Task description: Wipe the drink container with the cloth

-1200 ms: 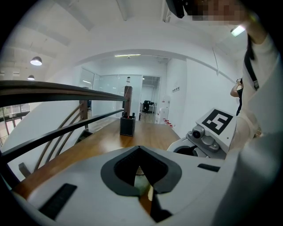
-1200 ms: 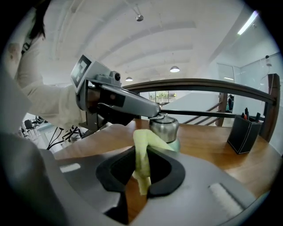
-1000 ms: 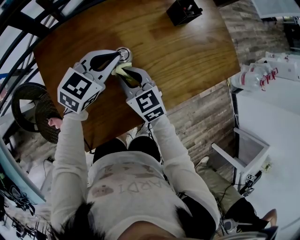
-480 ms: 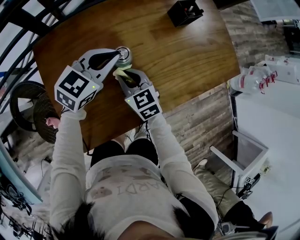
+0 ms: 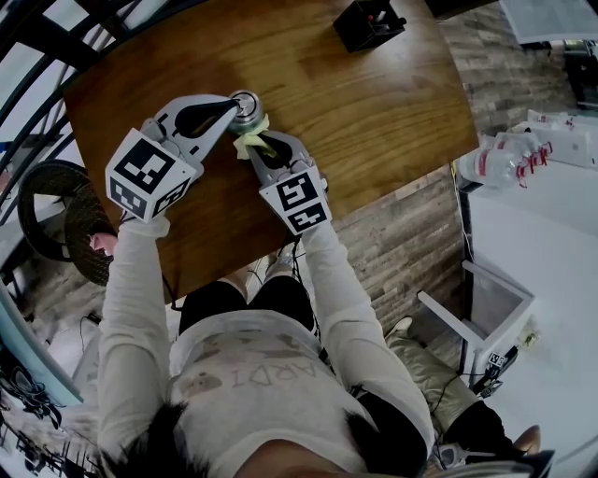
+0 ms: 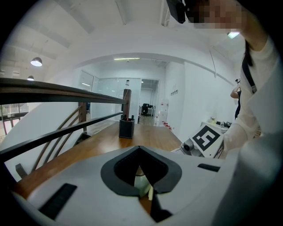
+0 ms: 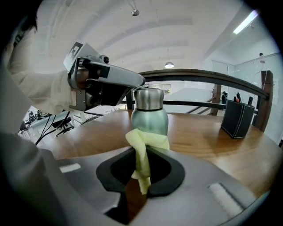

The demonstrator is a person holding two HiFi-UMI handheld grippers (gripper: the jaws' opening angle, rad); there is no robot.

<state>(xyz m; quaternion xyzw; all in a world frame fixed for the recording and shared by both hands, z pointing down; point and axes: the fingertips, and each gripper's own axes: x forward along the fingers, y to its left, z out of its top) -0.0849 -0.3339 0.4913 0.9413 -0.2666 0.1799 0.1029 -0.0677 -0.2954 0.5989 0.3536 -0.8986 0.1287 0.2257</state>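
- The steel flask (image 7: pixel 149 115) stood upright on the wooden table (image 5: pixel 374 121), near its left end and close to the person's edge.
- The left gripper (image 5: pixel 234 108) reached in from the person's left. Its jaws were drawn in narrow on the flask's upper part, near the cap, and the pale body of the flask showed between them in the left gripper view.
- The right gripper (image 5: pixel 261 149) came at the flask from the near side. Its jaws were pinched together on a yellow-green cloth (image 7: pixel 144 148).
- The cloth bunched up out of those jaws, and its folded top lay against the front of the flask's body, below the shoulder. A loose tail hung down between the jaws.
- The two grippers sat just beside each other, tips converging on the flask, with their marker cubes angled back towards the person.
- The person leaned over the table edge in a white long-sleeved top (image 5: pixel 243 373), both arms stretched forward.
- A black pen holder (image 5: pixel 367 21) stood well apart from the flask at the far side of the table.
- A dark curved railing (image 7: pixel 199 76) ran behind the table.
- Off to the right, on a white surface (image 5: pixel 542 201), lay a few clear plastic bottles (image 5: pixel 503 157).
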